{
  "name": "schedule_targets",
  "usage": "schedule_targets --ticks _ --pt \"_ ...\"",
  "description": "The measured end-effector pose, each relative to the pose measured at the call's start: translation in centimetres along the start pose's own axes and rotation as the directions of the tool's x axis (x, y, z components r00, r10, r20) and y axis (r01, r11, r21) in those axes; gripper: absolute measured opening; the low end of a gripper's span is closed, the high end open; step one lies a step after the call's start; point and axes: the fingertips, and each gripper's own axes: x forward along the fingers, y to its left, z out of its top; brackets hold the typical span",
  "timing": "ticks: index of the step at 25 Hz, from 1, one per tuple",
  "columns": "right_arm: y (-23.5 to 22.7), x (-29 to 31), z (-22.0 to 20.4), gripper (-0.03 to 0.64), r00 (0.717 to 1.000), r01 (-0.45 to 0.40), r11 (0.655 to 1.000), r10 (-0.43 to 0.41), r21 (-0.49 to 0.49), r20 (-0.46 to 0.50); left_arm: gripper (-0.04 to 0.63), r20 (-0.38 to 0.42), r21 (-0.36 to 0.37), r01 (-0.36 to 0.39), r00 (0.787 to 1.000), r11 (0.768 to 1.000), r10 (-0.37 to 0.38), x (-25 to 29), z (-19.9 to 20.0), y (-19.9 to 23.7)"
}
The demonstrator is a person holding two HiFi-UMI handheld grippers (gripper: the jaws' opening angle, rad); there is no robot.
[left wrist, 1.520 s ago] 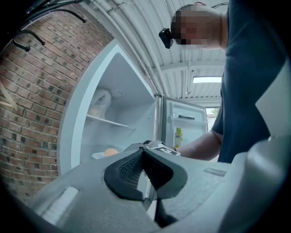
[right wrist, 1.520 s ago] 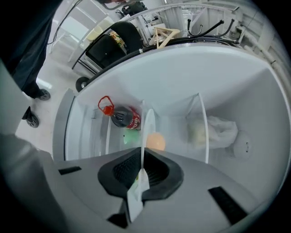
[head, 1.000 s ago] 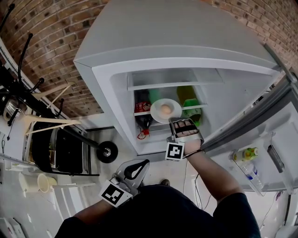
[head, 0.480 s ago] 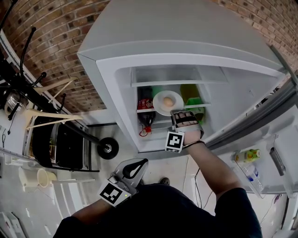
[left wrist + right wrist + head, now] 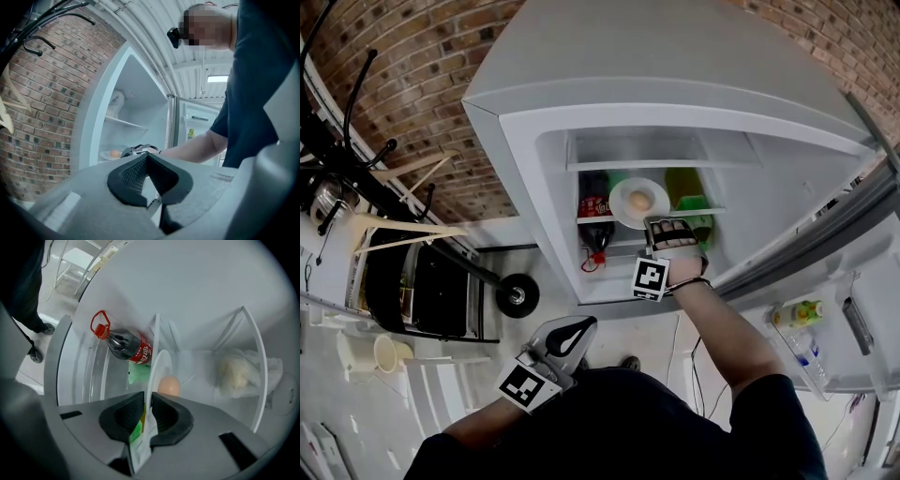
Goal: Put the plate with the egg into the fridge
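The plate (image 5: pixel 621 202) has gone deeper into the fridge (image 5: pixel 675 56); right tongs (image 5: pixel 148 398) are opening around its rim, left tongs (image 5: pixel 146 160) closed.

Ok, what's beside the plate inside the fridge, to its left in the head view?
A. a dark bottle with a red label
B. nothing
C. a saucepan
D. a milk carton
A: a dark bottle with a red label shows just left of the plate holding the egg.

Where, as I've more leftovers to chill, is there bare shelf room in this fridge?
The upper shelf looks mostly bare, holding only a pale bag toward the back. The shelf with the plate is crowded: cola bottle left of it, green packs right.
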Motion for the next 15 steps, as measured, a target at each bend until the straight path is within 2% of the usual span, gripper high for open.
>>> schedule_targets --ticks 3,8,15 --pt "0.1 0.3 0.0 0.062 1.000 0.001 1.000 -0.001 0.004 -0.003 0.003 0.002 0.005 0.009 1.000 1.000 -0.009 0.1 0.0 -0.2" --pt "0.1 -0.3 -0.3 0.135 1.000 0.012 0.999 -0.012 0.032 0.002 0.003 0.005 0.006 0.013 1.000 1.000 -0.013 0.2 0.2 -0.4" --pt "-0.1 -4.7 -0.2 0.153 0.999 0.016 0.991 -0.021 0.130 0.039 0.003 0.016 0.009 0.029 0.999 1.000 -0.030 0.4 0.3 -0.5"
